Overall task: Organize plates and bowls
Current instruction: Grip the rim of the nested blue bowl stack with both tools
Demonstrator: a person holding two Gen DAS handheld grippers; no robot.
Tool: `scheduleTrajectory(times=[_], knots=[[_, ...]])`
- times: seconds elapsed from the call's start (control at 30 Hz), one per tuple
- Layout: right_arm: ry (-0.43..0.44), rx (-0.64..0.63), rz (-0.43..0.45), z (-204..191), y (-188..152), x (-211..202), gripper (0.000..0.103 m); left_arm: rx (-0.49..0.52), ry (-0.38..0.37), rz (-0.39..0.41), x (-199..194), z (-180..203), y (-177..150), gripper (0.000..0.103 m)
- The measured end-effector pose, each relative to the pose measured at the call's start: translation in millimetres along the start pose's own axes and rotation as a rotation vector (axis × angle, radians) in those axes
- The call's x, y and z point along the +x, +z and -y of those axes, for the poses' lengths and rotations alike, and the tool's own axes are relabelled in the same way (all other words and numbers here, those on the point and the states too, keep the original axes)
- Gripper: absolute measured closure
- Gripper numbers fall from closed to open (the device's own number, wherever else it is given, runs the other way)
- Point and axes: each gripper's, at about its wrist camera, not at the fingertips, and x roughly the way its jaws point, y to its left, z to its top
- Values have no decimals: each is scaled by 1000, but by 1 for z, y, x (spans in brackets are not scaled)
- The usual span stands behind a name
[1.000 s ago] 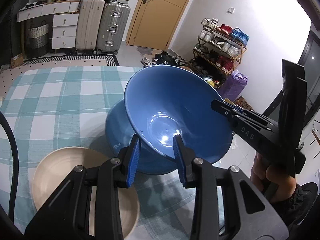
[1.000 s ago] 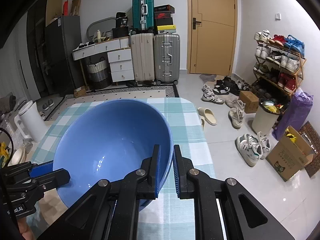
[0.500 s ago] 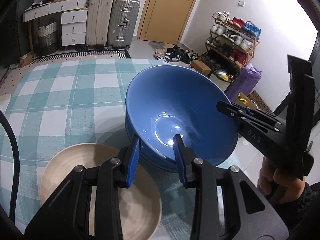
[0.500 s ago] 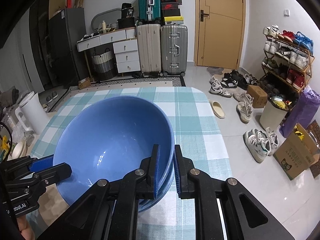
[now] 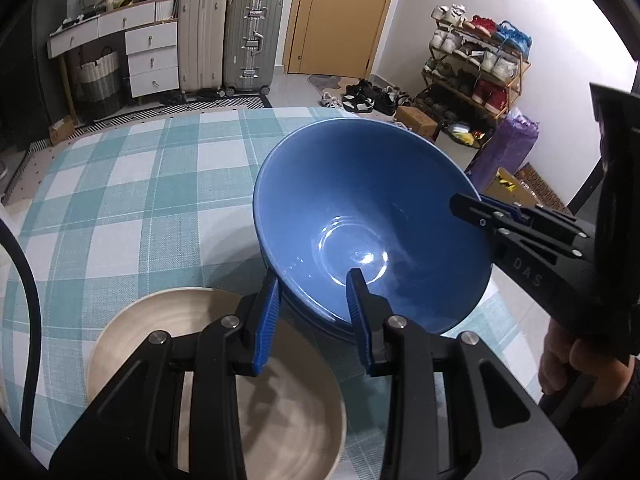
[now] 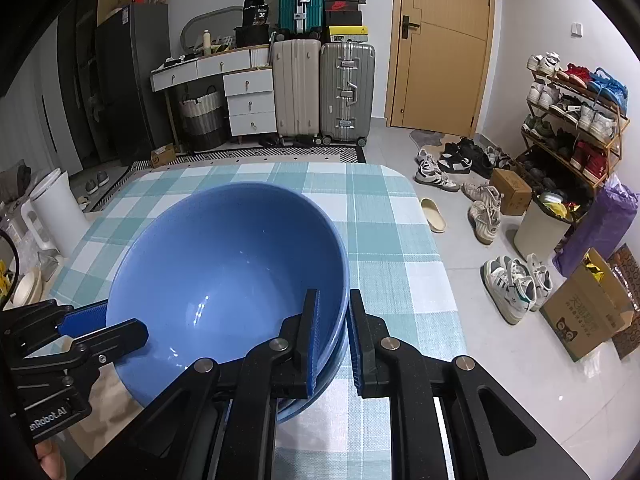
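A large blue bowl (image 5: 360, 208) (image 6: 224, 272) rests nested in a second blue bowl (image 5: 320, 322) (image 6: 328, 376), of which only a rim edge shows below it. My left gripper (image 5: 312, 296) straddles the near rim, one pad outside and one inside, shut on the upper bowl. At the opposite rim my right gripper (image 6: 334, 320) is clamped on the same bowl's wall; it shows at the right of the left wrist view (image 5: 480, 210). A cream plate (image 5: 168, 320) lies on the checked tablecloth (image 5: 120, 200) under the left gripper.
The table's right edge (image 6: 440, 248) drops to a tiled floor with shoes, a cardboard box (image 6: 584, 312) and a shoe rack (image 6: 572, 112). A white kettle (image 6: 52, 208) and a cream dish (image 6: 28, 286) stand left of the table. Suitcases line the far wall.
Both grippers have come down with the upper blue bowl. A second ago it hung tilted above the lower bowl; now it sits inside it. The grips are unchanged.
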Motion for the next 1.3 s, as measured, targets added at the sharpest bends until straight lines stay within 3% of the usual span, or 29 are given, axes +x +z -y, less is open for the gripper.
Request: scheduleTrajectory(times=[0.73, 1.3], knots=[[-11, -23, -22, 5, -7, 12, 90, 75, 70, -40, 25, 3, -2, 72], [-21, -30, -36, 5, -10, 17, 90, 50, 42, -59, 29, -5, -2, 71]])
